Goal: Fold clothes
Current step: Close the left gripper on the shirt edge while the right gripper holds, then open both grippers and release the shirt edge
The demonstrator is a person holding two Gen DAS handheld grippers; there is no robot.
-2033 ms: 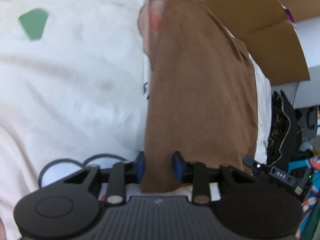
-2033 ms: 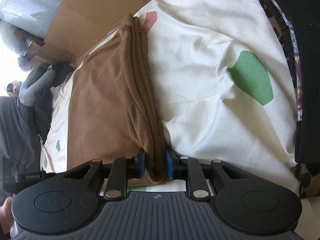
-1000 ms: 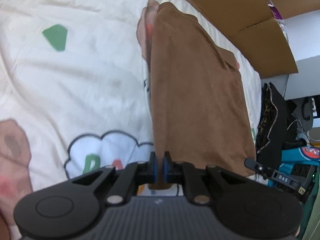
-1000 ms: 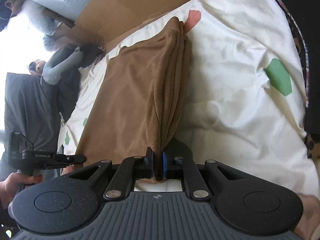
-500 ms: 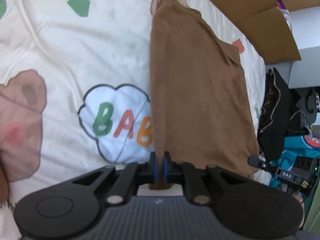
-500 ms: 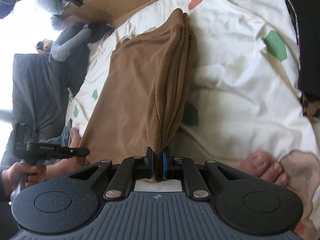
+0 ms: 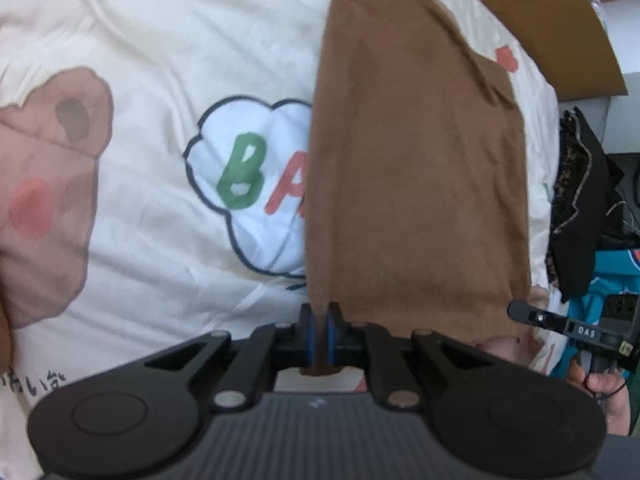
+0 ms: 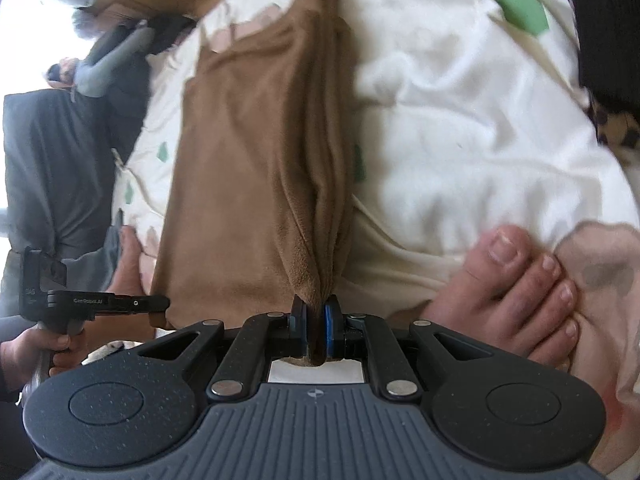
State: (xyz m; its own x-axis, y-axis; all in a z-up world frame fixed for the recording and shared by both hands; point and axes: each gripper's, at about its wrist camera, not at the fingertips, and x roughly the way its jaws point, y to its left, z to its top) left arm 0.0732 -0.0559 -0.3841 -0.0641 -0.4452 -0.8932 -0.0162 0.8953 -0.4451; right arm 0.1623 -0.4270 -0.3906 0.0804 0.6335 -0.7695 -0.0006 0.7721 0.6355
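Bedsheet (image 7: 152, 40) below; both jaws pinch brown garment (image 7: 412, 168).

Surface: cream bedsheet (image 7: 168, 40), wrinkled, printed with a bear, green patches and a cloud bearing coloured letters.
Far edge: flattened cardboard (image 7: 560, 28) along the sheet's border.
Beyond cardboard: pale panel (image 7: 624, 84), wall or furniture, cannot tell.
Side clutter: dark patterned cloth (image 7: 580, 208), teal item beside it.
Light: bright daylight, blown-out patch (image 8: 28, 24), upper left of right wrist view.
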